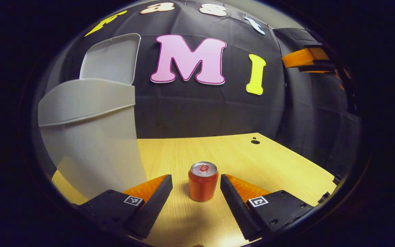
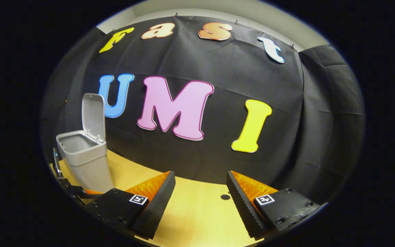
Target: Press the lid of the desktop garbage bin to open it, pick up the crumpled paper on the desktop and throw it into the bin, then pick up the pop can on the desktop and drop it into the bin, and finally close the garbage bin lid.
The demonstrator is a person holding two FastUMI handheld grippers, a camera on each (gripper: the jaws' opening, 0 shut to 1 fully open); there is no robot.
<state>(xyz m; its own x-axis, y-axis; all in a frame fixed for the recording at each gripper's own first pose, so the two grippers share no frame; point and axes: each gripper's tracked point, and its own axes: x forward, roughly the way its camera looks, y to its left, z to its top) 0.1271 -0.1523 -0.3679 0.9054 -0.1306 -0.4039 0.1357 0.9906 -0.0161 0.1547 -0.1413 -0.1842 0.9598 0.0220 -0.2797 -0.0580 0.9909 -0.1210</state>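
Between the parted fingers of the left gripper [image 1: 196,185] the pop can [image 1: 203,181] stands upright on the counter [image 1: 252,161], untouched. Bin [image 1: 87,137] just beyond the left finger, lid [image 1: 111,58] raised. Right gripper [image 2: 201,192] fingers apart, holding nothing. Risk: an off-centre closure would tip the can.

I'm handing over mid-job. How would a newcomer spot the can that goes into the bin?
Start at the tall grey plastic bin with its lid up, standing on the light wooden desktop. Just right of it stands a small red metal pop can, upright between the left claw's open fingers, silver top with pull tab.
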